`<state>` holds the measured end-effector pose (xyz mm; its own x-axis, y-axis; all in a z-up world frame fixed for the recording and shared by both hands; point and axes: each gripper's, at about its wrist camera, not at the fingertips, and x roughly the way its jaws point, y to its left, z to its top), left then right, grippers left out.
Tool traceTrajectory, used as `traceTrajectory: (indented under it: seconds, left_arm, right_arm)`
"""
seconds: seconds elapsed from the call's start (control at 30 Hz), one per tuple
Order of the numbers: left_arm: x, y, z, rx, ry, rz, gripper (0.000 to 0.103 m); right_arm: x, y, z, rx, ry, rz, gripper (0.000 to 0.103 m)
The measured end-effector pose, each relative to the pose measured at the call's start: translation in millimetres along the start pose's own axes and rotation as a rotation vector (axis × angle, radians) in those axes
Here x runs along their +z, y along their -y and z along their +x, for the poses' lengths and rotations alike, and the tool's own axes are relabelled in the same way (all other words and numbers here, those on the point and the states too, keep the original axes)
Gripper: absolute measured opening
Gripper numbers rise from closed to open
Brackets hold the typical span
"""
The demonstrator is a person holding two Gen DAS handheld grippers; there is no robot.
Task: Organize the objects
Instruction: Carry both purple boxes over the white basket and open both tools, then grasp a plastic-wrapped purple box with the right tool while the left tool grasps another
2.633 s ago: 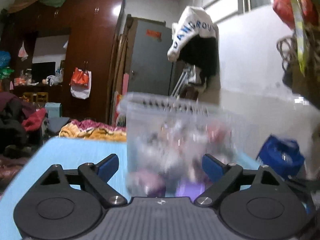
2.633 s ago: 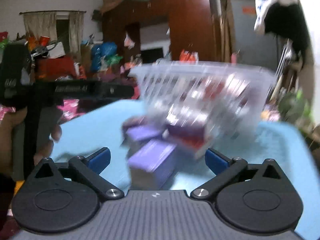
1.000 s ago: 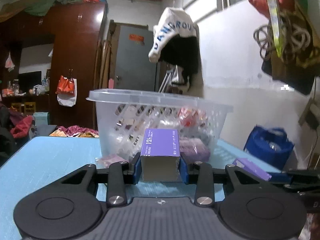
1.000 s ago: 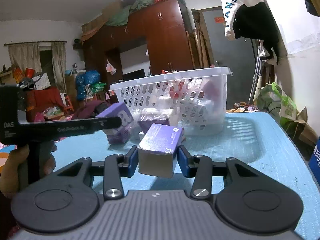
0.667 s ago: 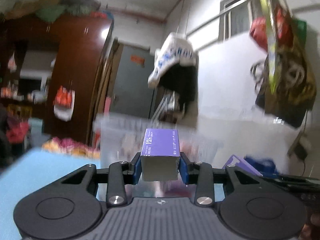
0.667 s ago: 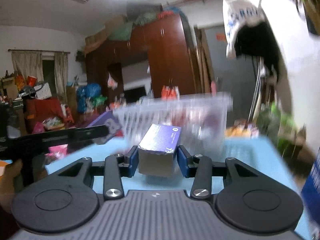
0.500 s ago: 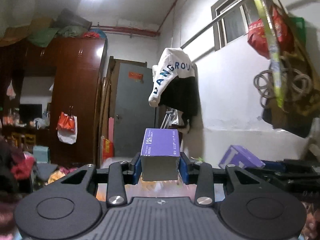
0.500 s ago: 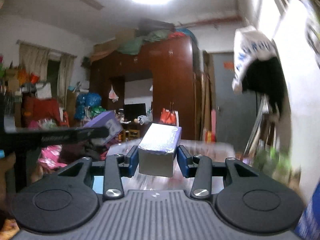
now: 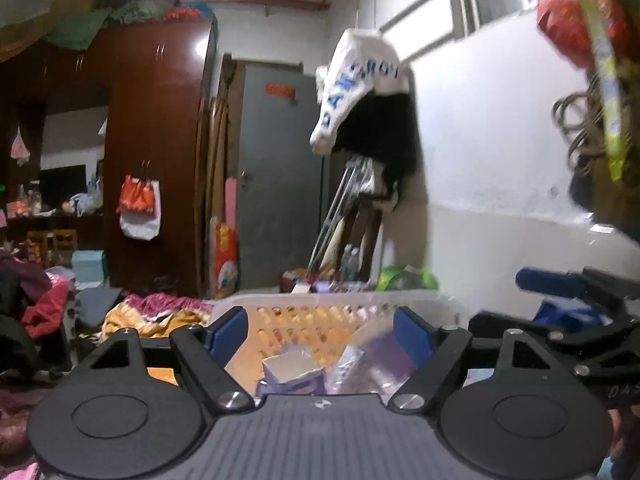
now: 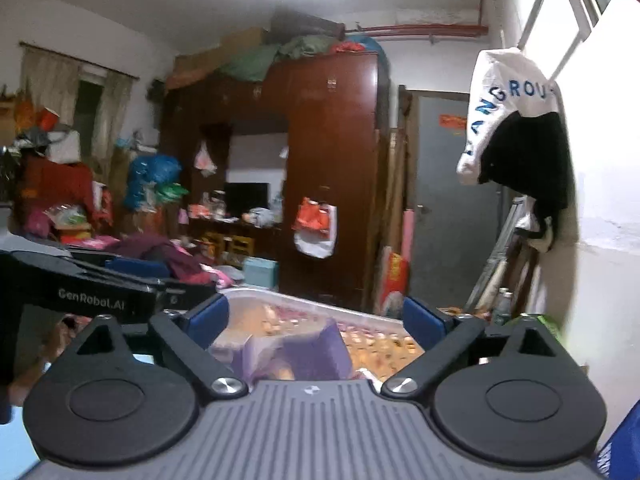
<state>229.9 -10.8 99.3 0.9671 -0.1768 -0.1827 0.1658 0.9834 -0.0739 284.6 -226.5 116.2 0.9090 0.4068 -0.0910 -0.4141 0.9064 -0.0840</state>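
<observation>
Purple cartons [image 9: 294, 368] lay inside the white basket [image 9: 320, 305], below both tools; left tool [image 9: 320, 330] and right tool [image 10: 316, 316] hung spread apart and empty. Such cartons looked light, stiff, crushable: best gripped across flat sides.

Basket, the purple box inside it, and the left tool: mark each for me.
basket [image 9: 320, 305]: left wrist view, on its white near rim.
purple box [image 10: 316, 354]: right wrist view, on its purple side face, inside the basket.
left tool [image 9: 320, 330]: left wrist view, midway between its open blue fingertips.
</observation>
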Motion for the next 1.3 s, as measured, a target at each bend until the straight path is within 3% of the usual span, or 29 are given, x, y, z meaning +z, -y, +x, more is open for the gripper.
traceTrajectory:
  seconds: [0.13, 0.2, 0.37, 0.5, 0.67, 0.73, 0.8, 0.93, 1.13, 1.2, 1.27, 1.3]
  left_arm:
    - [-10.6, 7.7, -36.8, -0.026, 0.073, 0.043, 0.086]
    - [-22.2, 9.1, -49.5, -0.006, 0.074, 0.061, 0.087]
    - [-59.0, 1.8, -45.1, 0.038, -0.079, 0.069, 0.088]
    - [-83.9, -4.9, -23.7, 0.104, -0.22, 0.05, 0.088]
    - [-96.6, -15.9, -13.2, 0.115, -0.285, -0.007, 0.087]
    - [-101.5, -18.8, -16.9, 0.136, -0.282, -0.018, 0.087]
    - [-106.1, -21.1, -20.0, 0.125, -0.283, -0.042, 0.087]
    - [-108.4, -14.3, -11.7, 0.124, -0.307, -0.037, 0.087]
    - [-111.1, -1.1, 4.1, 0.137, -0.36, -0.01, 0.087]
    - [-111.7, -0.2, 6.2, 0.166, -0.373, -0.012, 0.083]
    - [-112.8, 1.4, 8.7, 0.207, -0.39, 0.0, 0.054]
    - [-113.0, 0.1, 9.9, 0.217, -0.399, -0.003, 0.054]
  right_arm:
    - [-6.2, -7.9, -36.1, 0.021, 0.058, 0.041, 0.103]
    - [-13.4, -12.3, -43.6, 0.022, 0.029, 0.053, 0.103]
    - [-47.6, -16.3, -29.7, -0.006, -0.177, 0.144, 0.103]
    - [-66.5, -16.1, -11.3, -0.005, -0.246, 0.173, 0.103]
    - [-66.6, -33.5, 3.6, 0.027, -0.273, 0.147, 0.103]
    - [-65.7, -40.0, 9.4, 0.008, -0.293, 0.111, 0.099]
    - [-65.6, -44.1, 10.4, -0.006, -0.315, 0.099, 0.074]
    - [-70.6, -35.5, 3.7, 0.008, -0.328, 0.118, 0.069]
    - [-63.6, -17.9, -30.8, 0.024, -0.242, 0.189, 0.069]
    - [-62.8, -13.7, -41.4, 0.027, -0.221, 0.203, 0.069]
    - [-64.2, -13.7, -52.9, -0.008, -0.199, 0.199, 0.07]
    - [-65.4, -18.3, -59.1, -0.025, -0.188, 0.185, 0.07]
